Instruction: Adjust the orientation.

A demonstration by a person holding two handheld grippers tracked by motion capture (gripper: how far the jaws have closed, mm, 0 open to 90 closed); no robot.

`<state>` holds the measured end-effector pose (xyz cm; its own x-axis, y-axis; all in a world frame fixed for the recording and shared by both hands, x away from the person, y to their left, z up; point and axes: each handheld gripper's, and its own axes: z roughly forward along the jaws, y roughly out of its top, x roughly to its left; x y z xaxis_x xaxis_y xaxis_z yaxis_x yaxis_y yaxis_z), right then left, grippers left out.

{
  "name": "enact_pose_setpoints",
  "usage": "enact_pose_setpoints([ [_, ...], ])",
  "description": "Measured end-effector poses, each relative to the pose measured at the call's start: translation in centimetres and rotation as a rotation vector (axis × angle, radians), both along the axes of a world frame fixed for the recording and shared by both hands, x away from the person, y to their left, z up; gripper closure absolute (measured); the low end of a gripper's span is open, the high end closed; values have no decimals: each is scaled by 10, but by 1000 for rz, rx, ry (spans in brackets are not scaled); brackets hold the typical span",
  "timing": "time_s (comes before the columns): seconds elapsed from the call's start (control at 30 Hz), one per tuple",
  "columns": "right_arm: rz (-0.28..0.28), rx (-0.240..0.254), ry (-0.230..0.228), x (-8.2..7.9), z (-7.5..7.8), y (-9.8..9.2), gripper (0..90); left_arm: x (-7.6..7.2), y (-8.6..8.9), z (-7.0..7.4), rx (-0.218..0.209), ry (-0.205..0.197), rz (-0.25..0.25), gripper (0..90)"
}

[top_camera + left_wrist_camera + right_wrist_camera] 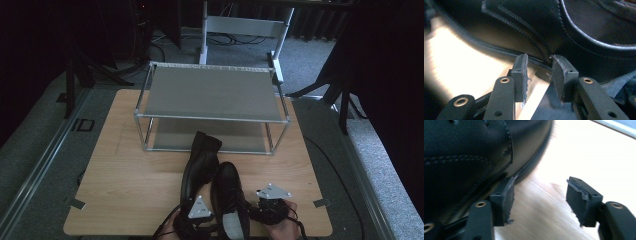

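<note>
Two black leather shoes on the wooden tabletop (125,165), side by side near its front edge: left shoe (199,165) reaching toward the rack, right shoe (229,197) just beside it. One two-tier metal shoe rack (210,92) behind, both shelves bare. Left claw (539,72) parted a little, holding nothing, tips close to a shoe's sole. Right claw (540,200) spread wide, holding nothing, one pad against a shoe's edge.
</note>
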<state>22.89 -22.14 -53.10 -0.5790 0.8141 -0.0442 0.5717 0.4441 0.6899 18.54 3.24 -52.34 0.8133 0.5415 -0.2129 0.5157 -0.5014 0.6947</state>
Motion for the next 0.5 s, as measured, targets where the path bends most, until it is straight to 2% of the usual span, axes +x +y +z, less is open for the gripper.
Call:
enact_pose_setpoints([
  [0.1, -38, 16, 11, 3, 1, -11, 417, 4, -10, -1, -14, 12, -13, 648],
  [0.2, -52, 60, 11, 6, 7, -21, 408, 8, -19, -2, -25, 23, -30, 642],
  [0.3, -69, 63, -16, 8, 17, -30, 403, 14, -30, -3, -36, 26, -51, 631],
  [0.5, -88, 102, -76, 6, 46, -52, 400, 19, -49, 2, -63, 11, -91, 632],
])
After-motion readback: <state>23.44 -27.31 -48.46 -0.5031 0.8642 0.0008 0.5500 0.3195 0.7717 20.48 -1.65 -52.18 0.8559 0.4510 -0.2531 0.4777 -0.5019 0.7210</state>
